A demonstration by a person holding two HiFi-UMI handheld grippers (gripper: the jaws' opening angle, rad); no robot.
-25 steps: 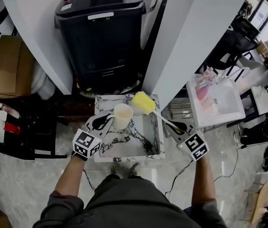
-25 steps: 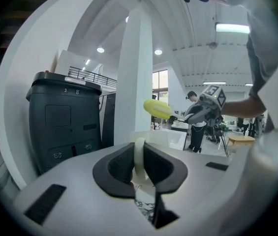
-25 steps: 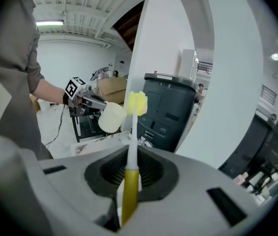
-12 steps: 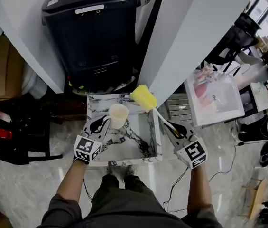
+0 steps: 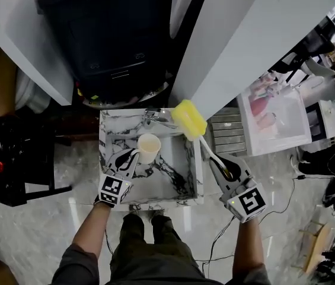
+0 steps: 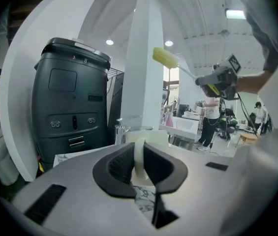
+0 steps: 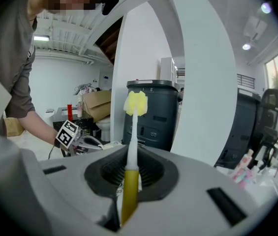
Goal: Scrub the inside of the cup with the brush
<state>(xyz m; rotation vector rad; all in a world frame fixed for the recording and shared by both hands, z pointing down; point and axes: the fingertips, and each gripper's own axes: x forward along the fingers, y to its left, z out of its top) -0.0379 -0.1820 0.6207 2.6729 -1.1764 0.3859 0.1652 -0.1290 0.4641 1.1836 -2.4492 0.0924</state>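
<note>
Head view: the sponge brush point(image 5: 189, 119) has drawn away from the cup point(image 5: 149, 147) and now hangs over the marble basin's point(image 5: 173, 180) far right corner, clamped in the right gripper point(image 5: 222, 166). Over the basin's middle, the left gripper point(image 5: 127, 158) pinches the cup handle point(image 6: 139, 154). Scrubbing likely hasn't begun.

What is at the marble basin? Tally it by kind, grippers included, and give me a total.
cup: 1
brush: 1
grippers: 2 (left gripper, jaws on the cup's handle; right gripper, jaws on the brush)
marble basin: 1
Total: 5
</note>
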